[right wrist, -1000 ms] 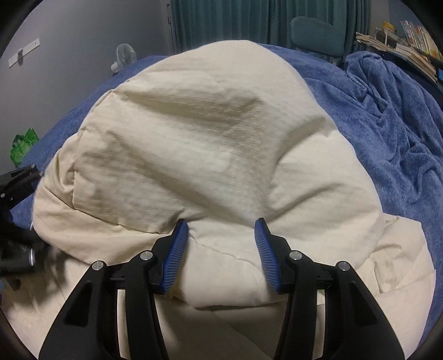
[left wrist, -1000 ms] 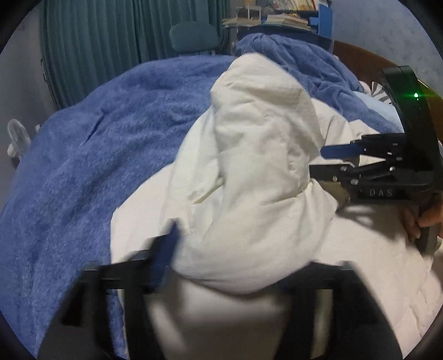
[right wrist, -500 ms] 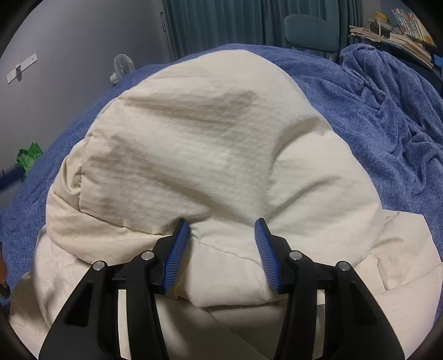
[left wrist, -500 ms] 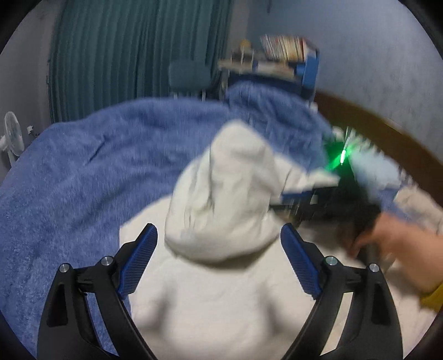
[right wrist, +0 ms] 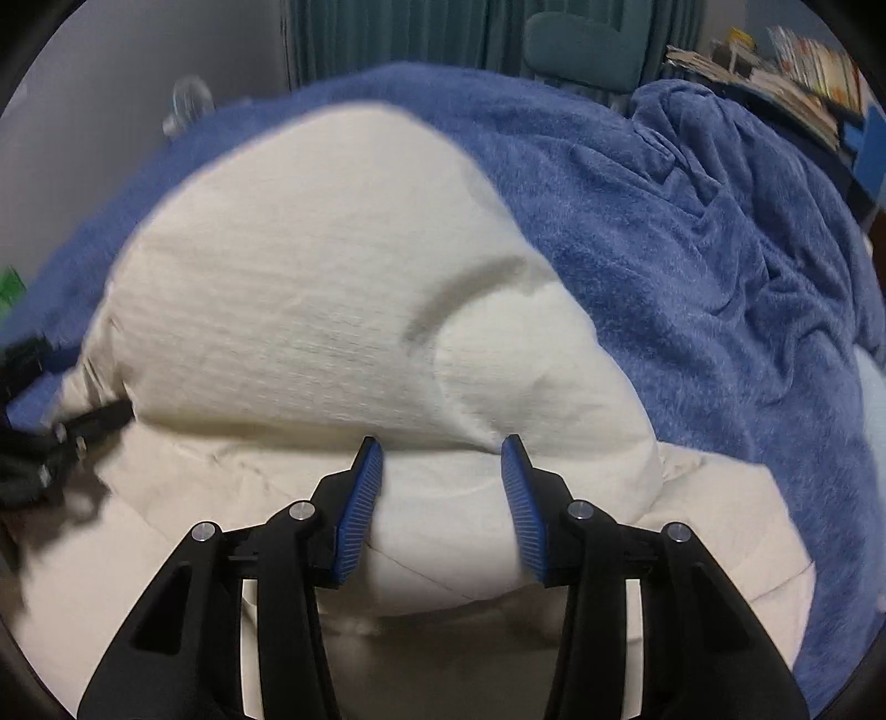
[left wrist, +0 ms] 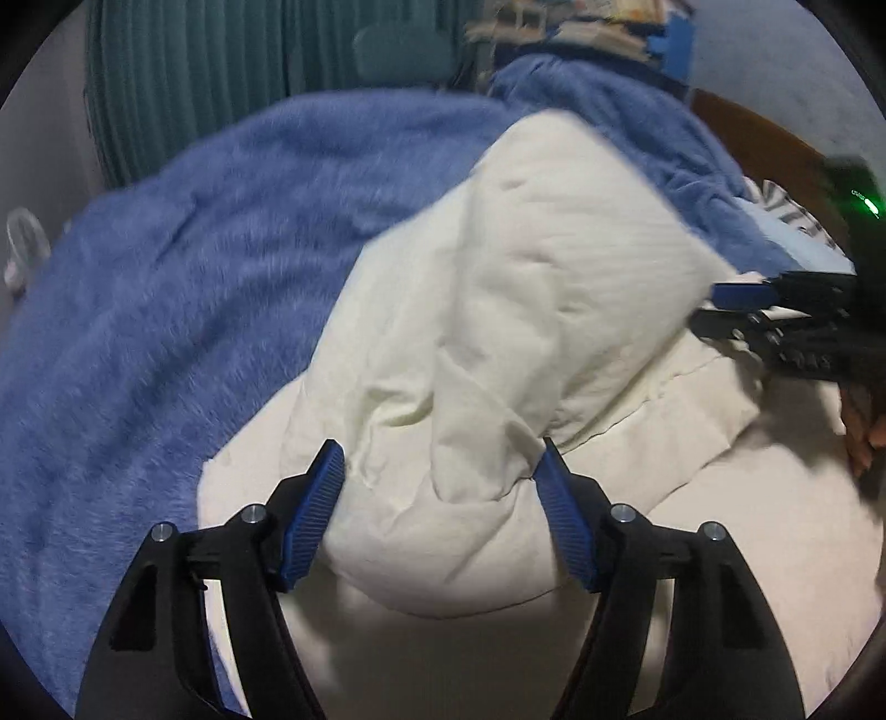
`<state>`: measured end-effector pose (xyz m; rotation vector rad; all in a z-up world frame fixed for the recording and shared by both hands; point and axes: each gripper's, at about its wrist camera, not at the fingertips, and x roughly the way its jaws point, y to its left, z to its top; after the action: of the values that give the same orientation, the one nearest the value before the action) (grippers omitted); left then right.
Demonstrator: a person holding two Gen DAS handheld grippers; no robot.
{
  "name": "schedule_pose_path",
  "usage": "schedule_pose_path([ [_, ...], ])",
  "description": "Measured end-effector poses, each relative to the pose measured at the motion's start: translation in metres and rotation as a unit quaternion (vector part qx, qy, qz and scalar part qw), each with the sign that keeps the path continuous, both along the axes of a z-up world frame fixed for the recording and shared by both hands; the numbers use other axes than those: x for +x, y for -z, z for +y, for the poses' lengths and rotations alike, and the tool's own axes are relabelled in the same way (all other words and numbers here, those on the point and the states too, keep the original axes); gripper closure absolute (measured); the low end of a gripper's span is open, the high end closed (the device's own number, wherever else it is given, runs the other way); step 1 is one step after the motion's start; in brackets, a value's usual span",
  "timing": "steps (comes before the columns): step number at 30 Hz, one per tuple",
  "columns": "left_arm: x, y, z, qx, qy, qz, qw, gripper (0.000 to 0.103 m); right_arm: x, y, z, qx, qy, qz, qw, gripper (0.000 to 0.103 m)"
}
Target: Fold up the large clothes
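A large cream-white garment (left wrist: 498,310) lies bunched on a blue blanket (left wrist: 166,277); it also fills the right wrist view (right wrist: 310,310). My left gripper (left wrist: 437,471) stands partly open with a thick fold of the garment between its blue pads (left wrist: 310,520). My right gripper (right wrist: 440,471) is partly open around another fold at the garment's near edge. The right gripper also shows at the right edge of the left wrist view (left wrist: 775,321), and the left one at the left edge of the right wrist view (right wrist: 44,421).
The blue blanket (right wrist: 692,266) covers the bed around the garment and is rumpled on the right. Teal curtains (left wrist: 194,72) and a teal chair (right wrist: 587,50) stand behind. A shelf with books (right wrist: 786,77) is at the back right. A wooden headboard (left wrist: 764,138) borders the bed.
My left gripper has moved forward and narrowed around a fold of the garment, after being pulled back and wide open. My right gripper stays at the garment's near edge, shifted slightly right.
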<state>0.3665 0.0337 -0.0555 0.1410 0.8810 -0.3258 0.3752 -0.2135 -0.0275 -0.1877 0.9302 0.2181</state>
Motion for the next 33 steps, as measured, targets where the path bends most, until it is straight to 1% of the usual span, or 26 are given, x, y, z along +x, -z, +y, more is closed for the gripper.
schedule_pose_path([
  [2, 0.011, 0.009, -0.001, 0.009, -0.002, 0.012, 0.9999, 0.034, 0.003, 0.012, 0.007, -0.023, 0.004, 0.003, 1.000, 0.059],
  [3, 0.014, 0.013, -0.003, 0.014, -0.002, 0.015, 0.9998, 0.034, 0.005, 0.019, 0.008, -0.023, 0.007, 0.005, 1.000, 0.059],
  [5, 0.018, 0.023, -0.004, 0.015, -0.005, 0.023, 0.9996, 0.034, 0.009, 0.029, 0.001, -0.002, 0.018, 0.013, 1.000, 0.059],
  [7, 0.020, 0.027, -0.005, 0.015, -0.008, 0.024, 0.9996, 0.033, 0.007, 0.029, 0.000, 0.005, 0.022, 0.013, 1.000, 0.059],
  [9, 0.019, 0.024, -0.005, 0.015, -0.007, 0.022, 0.9996, 0.032, 0.000, 0.023, 0.001, -0.001, 0.016, 0.000, 1.000, 0.057],
  [10, 0.014, 0.018, -0.004, 0.015, -0.006, 0.016, 0.9997, 0.031, -0.007, 0.016, 0.000, 0.006, 0.011, -0.006, 1.000, 0.055],
  [12, 0.002, 0.008, -0.002, 0.016, -0.003, 0.011, 0.9998, 0.030, -0.022, 0.004, -0.005, 0.028, 0.009, -0.010, 1.000, 0.045],
  [14, -0.022, -0.011, 0.005, 0.016, -0.005, 0.002, 0.9999, 0.027, -0.044, -0.012, -0.011, 0.040, 0.008, -0.011, 0.999, 0.044],
  [17, -0.069, -0.039, 0.019, 0.005, 0.003, 0.002, 1.0000, 0.025, -0.091, -0.038, -0.025, 0.038, -0.003, -0.015, 0.999, 0.044],
  [18, -0.096, -0.054, 0.028, 0.003, 0.005, -0.004, 1.0000, 0.023, -0.113, -0.050, -0.031, 0.034, -0.006, -0.018, 0.999, 0.041],
  [20, -0.135, -0.073, 0.041, 0.002, 0.005, -0.016, 0.9999, 0.017, -0.153, -0.071, -0.045, 0.033, -0.004, -0.025, 0.999, 0.034],
  [21, -0.165, -0.086, 0.050, 0.005, -0.001, -0.027, 0.9996, 0.016, -0.175, -0.081, -0.051, 0.036, -0.001, -0.027, 0.999, 0.033],
  [22, -0.188, -0.094, 0.056, 0.003, -0.007, -0.032, 0.9995, 0.011, -0.192, -0.089, -0.061, 0.041, 0.001, -0.028, 0.999, 0.032],
  [23, -0.206, -0.101, 0.063, 0.001, -0.015, -0.037, 0.9992, 0.008, -0.222, -0.100, -0.071, 0.050, 0.008, -0.030, 0.998, 0.029],
  [24, -0.226, -0.107, 0.069, -0.003, -0.023, -0.042, 0.9988, 0.008, -0.240, -0.107, -0.078, 0.057, 0.014, -0.033, 0.998, 0.025],
  [26, -0.265, -0.116, 0.085, -0.018, -0.038, -0.044, 0.9982, 0.008, -0.279, -0.117, -0.092, 0.073, 0.024, -0.042, 0.996, 0.023],
  [27, -0.281, -0.119, 0.091, -0.022, -0.046, -0.044, 0.9977, 0.008, -0.303, -0.121, -0.099, 0.082, 0.032, -0.051, 0.995, 0.021],
  [28, -0.306, -0.119, 0.099, -0.022, -0.061, -0.041, 0.9971, 0.008, -0.325, -0.123, -0.106, 0.088, 0.043, -0.058, 0.994, 0.019],
  [29, -0.317, -0.119, 0.104, -0.020, -0.067, -0.037, 0.9968, 0.008, -0.344, -0.125, -0.109, 0.093, 0.053, -0.063, 0.992, 0.015],
  [30, -0.337, -0.118, 0.110, -0.018, -0.079, -0.031, 0.9962, 0.008, -0.362, -0.125, -0.115, 0.101, 0.063, -0.068, 0.991, 0.013],
  [31, -0.348, -0.118, 0.114, -0.019, -0.087, -0.027, 0.9957, 0.008, -0.375, -0.123, -0.119, 0.107, 0.067, -0.069, 0.990, 0.012],
  [33, -0.374, -0.120, 0.123, -0.031, -0.095, -0.018, 0.9948, 0.008, -0.406, -0.119, -0.126, 0.119, 0.077, -0.074, 0.987, 0.007],
])
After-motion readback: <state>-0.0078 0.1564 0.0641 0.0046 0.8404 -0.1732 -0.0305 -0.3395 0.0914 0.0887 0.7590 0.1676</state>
